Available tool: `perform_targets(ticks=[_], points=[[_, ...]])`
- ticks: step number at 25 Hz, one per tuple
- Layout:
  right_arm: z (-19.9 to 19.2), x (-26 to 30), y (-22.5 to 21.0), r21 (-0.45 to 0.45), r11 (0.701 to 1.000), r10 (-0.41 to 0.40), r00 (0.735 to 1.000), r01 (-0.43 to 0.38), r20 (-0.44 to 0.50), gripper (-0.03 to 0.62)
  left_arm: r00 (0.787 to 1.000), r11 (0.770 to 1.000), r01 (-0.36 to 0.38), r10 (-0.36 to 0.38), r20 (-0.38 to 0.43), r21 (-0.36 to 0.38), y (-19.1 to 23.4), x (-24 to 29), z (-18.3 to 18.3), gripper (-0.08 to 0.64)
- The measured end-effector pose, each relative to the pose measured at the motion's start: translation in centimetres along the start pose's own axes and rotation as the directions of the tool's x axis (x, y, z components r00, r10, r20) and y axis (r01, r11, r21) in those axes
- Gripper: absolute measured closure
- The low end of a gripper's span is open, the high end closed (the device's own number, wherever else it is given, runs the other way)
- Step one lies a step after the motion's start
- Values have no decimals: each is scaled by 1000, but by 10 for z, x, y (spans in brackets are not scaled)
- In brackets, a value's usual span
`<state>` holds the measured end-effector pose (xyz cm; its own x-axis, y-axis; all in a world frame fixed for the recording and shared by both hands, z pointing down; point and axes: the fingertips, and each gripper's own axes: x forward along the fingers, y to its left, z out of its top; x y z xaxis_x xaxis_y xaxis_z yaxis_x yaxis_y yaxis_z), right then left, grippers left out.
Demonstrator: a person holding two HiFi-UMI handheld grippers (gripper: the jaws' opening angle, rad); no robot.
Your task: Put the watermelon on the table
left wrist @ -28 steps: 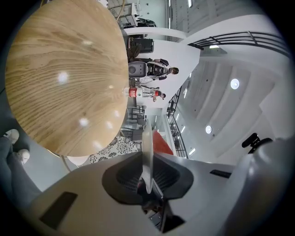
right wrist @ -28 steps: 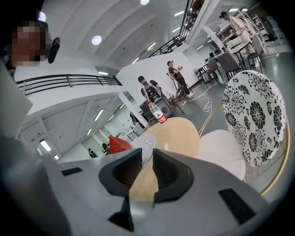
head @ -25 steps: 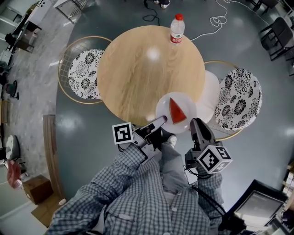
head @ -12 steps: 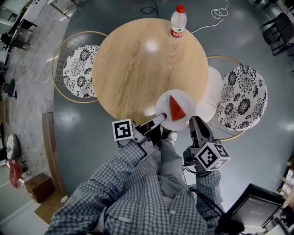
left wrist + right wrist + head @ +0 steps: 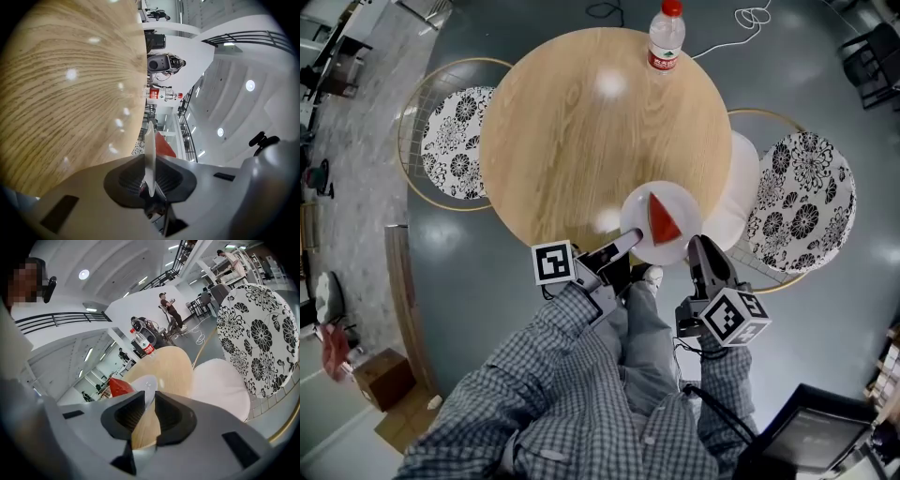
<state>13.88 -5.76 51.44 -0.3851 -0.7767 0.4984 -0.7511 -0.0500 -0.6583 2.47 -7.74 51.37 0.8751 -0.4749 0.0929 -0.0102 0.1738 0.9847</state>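
1. Watermelon [image 5: 663, 220]: a red wedge lying loose on a white plate [image 5: 639, 208], over the near edge of the counter [image 5: 581, 141]. Whether the plate rests on the counter cannot be told.
2. Left gripper [image 5: 628, 244]: fingers clamped on the plate's rim, at the counter's near edge.
3. Right gripper [image 5: 697, 249]: just off the counter's near edge, fingers slightly apart, holding nothing.
4. Handling, judged: the wedge is soft, wet and light; the plate is stiff, slick and breakable. Grip the rim and keep it level, or the wedge may slide.

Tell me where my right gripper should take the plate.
Probably pinch the plate by its thin near rim, right of where the left gripper holds it, coming in level from the person's side; the watermelon slice fills the middle.
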Motion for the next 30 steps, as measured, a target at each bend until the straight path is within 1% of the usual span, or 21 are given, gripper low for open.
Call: perform_targets(ticks=[3, 9, 19, 30], points=[[-4, 5, -6, 0, 1000, -12, 1000, 12, -14, 517, 1000, 1000, -10, 10, 1, -14, 8, 2, 1, 511], [-11, 13, -21, 23, 999, -31, 999, 32, -33, 518, 999, 999, -37, 37, 7, -21, 28, 6, 4, 511], [-22, 23, -36, 41, 998, -54, 997, 57, -62, 520, 997, 997, -64, 66, 38, -35, 45, 7, 3, 511], [-31, 32, -44, 40, 997, -63, 994, 67, -91, 520, 993, 994, -108, 108, 45, -9, 54, 8, 6, 511]])
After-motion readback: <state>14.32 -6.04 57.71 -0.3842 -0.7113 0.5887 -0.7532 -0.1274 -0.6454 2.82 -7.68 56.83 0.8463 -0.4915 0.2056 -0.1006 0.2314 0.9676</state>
